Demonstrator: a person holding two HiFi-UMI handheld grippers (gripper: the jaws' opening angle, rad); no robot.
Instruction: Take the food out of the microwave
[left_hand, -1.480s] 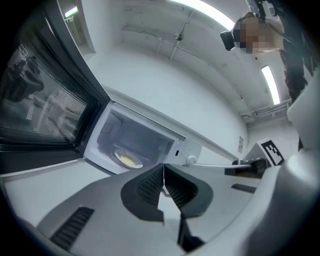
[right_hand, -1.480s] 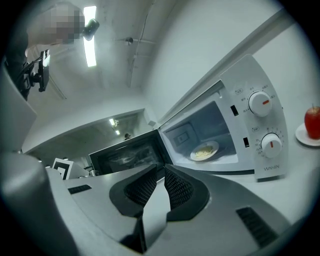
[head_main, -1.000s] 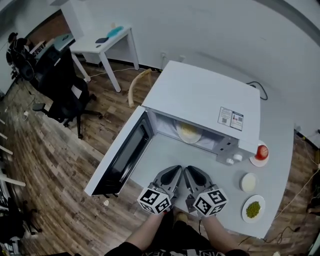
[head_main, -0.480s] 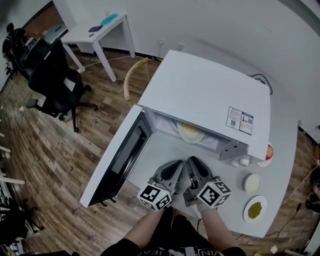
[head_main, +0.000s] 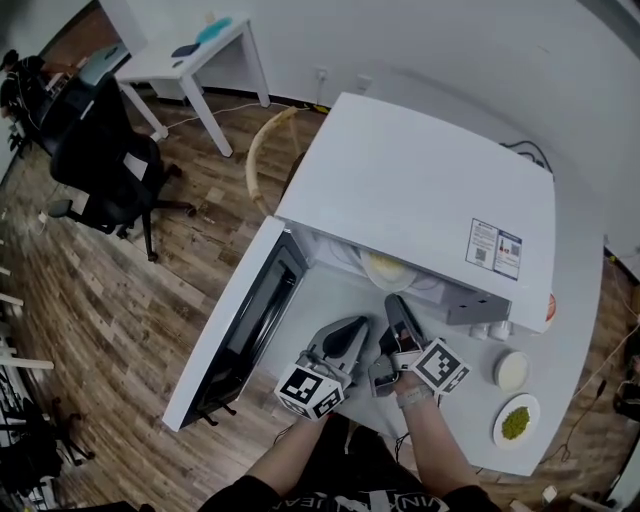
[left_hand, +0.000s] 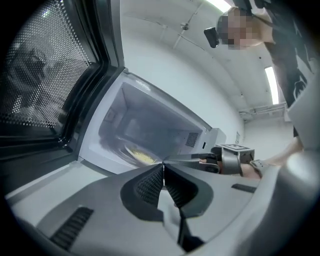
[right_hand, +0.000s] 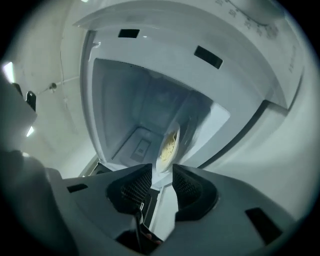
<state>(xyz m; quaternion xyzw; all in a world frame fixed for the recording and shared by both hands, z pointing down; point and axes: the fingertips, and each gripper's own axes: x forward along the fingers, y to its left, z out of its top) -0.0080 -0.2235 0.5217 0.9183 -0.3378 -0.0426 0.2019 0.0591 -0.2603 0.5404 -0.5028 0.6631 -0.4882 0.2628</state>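
The white microwave (head_main: 420, 190) stands with its door (head_main: 245, 320) swung wide to the left. Inside lies a white plate of yellow food (head_main: 385, 268), also seen in the left gripper view (left_hand: 137, 156) and edge-on in the right gripper view (right_hand: 169, 144). My right gripper (head_main: 395, 303) is rolled onto its side at the opening, open (right_hand: 162, 172), with the plate's near rim at the mouth of its jaws and no pad pressing on it. My left gripper (head_main: 355, 328) is shut and empty (left_hand: 163, 165), just left of the right one, in front of the cavity.
On the table (head_main: 590, 300) right of the microwave are a small white bowl (head_main: 511, 370), a plate of green food (head_main: 516, 420) and a red fruit (head_main: 549, 308) half hidden behind the microwave. An office chair (head_main: 100, 150) and a white desk (head_main: 200, 55) stand on the wooden floor at left.
My right gripper has rolled onto its side and moved forward to the microwave's opening. The left gripper has edged forward a little and stays shut.
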